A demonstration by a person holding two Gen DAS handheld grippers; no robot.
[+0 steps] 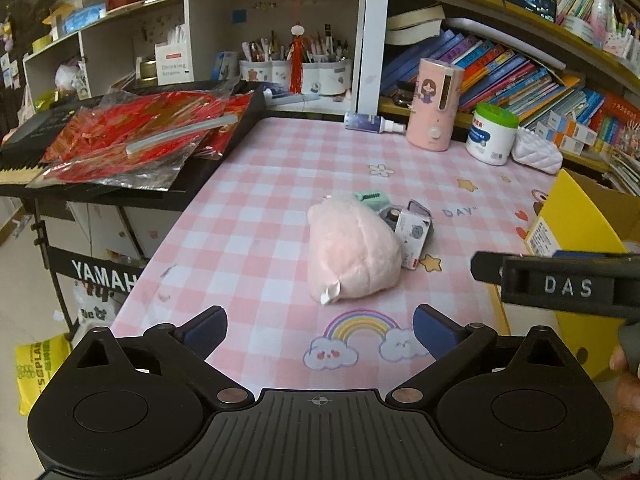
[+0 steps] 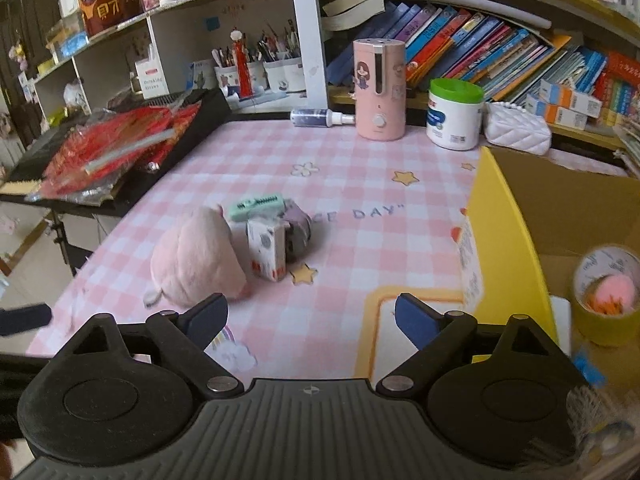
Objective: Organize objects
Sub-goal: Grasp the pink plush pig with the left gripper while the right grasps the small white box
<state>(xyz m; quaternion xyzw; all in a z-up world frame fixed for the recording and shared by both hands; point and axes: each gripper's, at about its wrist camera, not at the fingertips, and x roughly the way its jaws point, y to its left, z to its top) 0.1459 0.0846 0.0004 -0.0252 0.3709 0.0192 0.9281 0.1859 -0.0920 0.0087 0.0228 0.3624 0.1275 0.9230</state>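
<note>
A pink plush toy (image 1: 352, 252) lies on the pink checked table, also in the right wrist view (image 2: 196, 260). Behind it lie a small white box (image 1: 414, 236) (image 2: 266, 250), a mint green comb-like item (image 1: 370, 200) (image 2: 256, 204) and a small purple-grey item (image 2: 298, 228). My left gripper (image 1: 320, 330) is open and empty, just short of the plush. My right gripper (image 2: 311, 318) is open and empty, to the right of the plush, next to a yellow cardboard box (image 2: 508, 248) (image 1: 572, 224). Inside the box is a tape roll (image 2: 606, 296).
A pink dispenser (image 2: 379, 88), a white jar with green lid (image 2: 454, 114), a spray bottle (image 2: 320, 117) and a white quilted pouch (image 2: 518, 132) stand at the table's back. A keyboard with red packets (image 1: 132, 140) is at the left. Bookshelves rise behind.
</note>
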